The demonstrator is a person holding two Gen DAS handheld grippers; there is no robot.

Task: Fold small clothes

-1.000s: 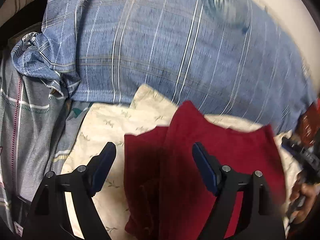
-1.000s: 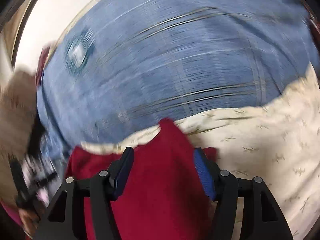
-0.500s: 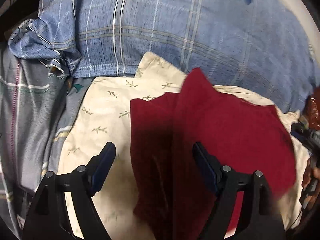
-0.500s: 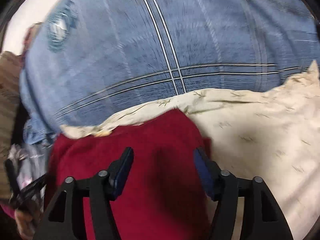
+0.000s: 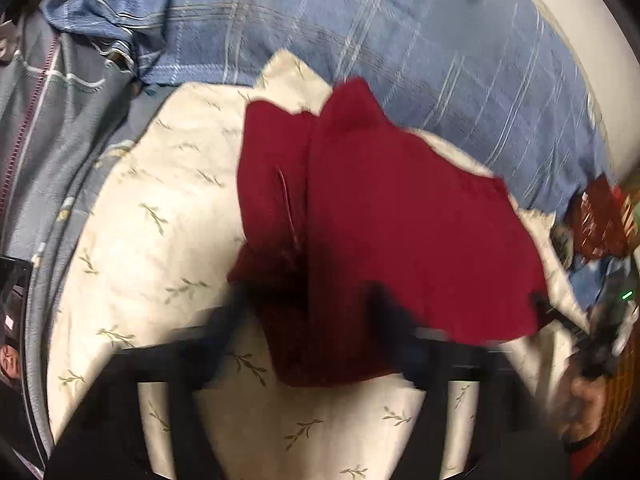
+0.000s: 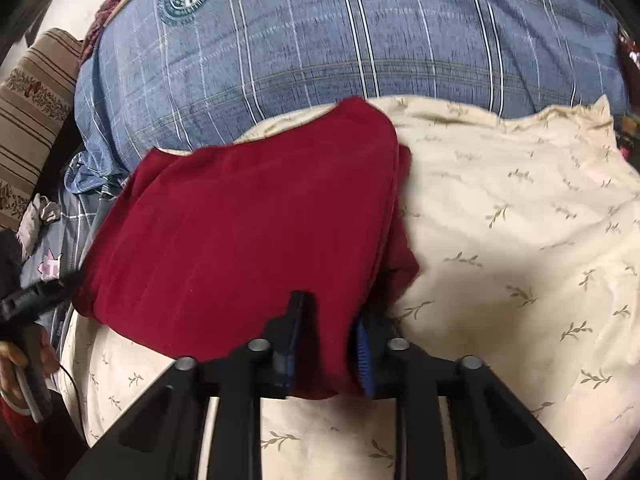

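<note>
Both tongs have just been closing on the red garment's near edge, right gripper clenched on it, left gripper too blurred to tell, presumably to lift that edge off the cream leaf-print cloth for a fold.

Tongs pinching red garment

Dark red garment, cream leaf-sprigged sheet, blue plaid pillow
</note>
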